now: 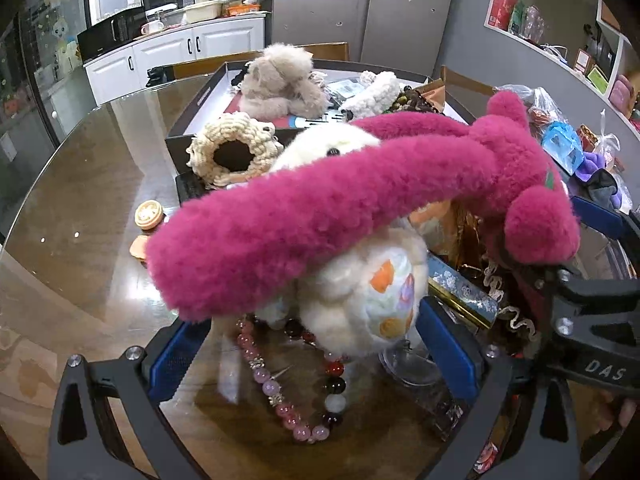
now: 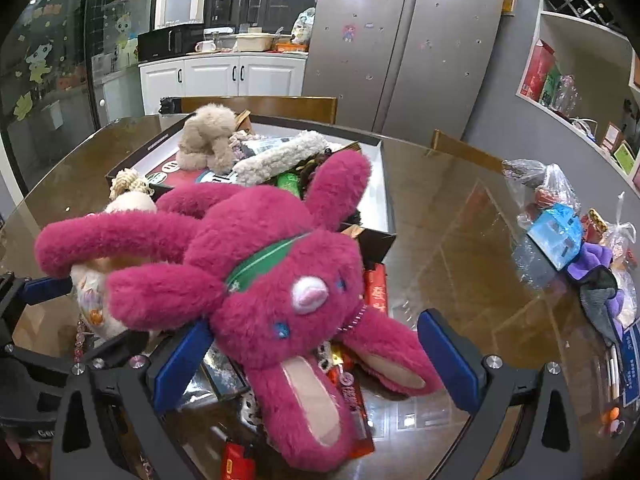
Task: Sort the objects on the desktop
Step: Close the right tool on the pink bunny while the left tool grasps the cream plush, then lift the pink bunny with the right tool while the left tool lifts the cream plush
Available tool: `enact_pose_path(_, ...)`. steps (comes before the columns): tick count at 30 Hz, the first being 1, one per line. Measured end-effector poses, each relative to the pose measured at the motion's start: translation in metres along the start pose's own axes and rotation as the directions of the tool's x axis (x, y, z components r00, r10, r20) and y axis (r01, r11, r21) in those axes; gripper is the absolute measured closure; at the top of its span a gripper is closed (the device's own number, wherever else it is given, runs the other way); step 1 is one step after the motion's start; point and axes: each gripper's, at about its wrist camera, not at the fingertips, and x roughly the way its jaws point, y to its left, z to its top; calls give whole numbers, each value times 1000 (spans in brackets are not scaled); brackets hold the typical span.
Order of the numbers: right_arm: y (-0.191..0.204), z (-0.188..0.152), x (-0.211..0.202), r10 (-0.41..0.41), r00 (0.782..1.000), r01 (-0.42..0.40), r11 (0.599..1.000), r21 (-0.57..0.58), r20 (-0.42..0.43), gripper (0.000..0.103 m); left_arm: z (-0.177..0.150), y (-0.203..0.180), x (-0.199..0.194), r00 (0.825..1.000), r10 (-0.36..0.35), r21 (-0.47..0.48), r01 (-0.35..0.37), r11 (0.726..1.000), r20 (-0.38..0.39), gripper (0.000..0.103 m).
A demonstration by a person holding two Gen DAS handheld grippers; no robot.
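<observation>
The magenta plush rabbit point(image 2: 276, 280) is draped over a cream plush toy point(image 1: 360, 300) beside the box point(image 2: 382, 184) on the counter point(image 2: 460, 260), apparently awaiting sorting. The right gripper point(image 2: 316, 364) is spread wide around its head, nothing clamped; the left gripper point(image 1: 316, 352), also open, flanks the cream toy, low and level.

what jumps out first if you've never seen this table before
A fluffy magenta plush rabbit with a green collar sprawls over the clutter, its head between the open right gripper fingers. Under its long limb sits a cream plush toy, with a pink-and-dark beaded bracelet on the glossy brown table between the open left gripper fingers.
</observation>
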Motion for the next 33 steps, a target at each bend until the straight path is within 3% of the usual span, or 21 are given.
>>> enact_pose_path(2,2,0,4,0,1000,0,1000,3,-3,2,0,0,1,1000,-22,-1,22,1000,-3,10)
enact_pose_path(6,0,-3,12,61,998,-60,997,41,-31,39,-2,-3,-5,998,-57,-1,57,998,8,30)
enact_pose_path(7,0,-4,12,77,996,-76,996,51,-32,50,-2,-4,-7,998,-65,-1,65,998,14,42)
enact_pose_path(10,-1,-4,11,99,995,-97,993,70,-26,56,-3,-6,-11,996,-82,2,82,997,22,55)
enact_pose_path(20,-5,-3,-11,123,992,-125,987,102,24,66,-9,-1,-34,992,-89,-7,90,996,86,71)
enact_pose_path(33,-8,8,-48,129,987,-138,986,90,101,67,-12,4,-70,984,-84,-18,87,996,155,73)
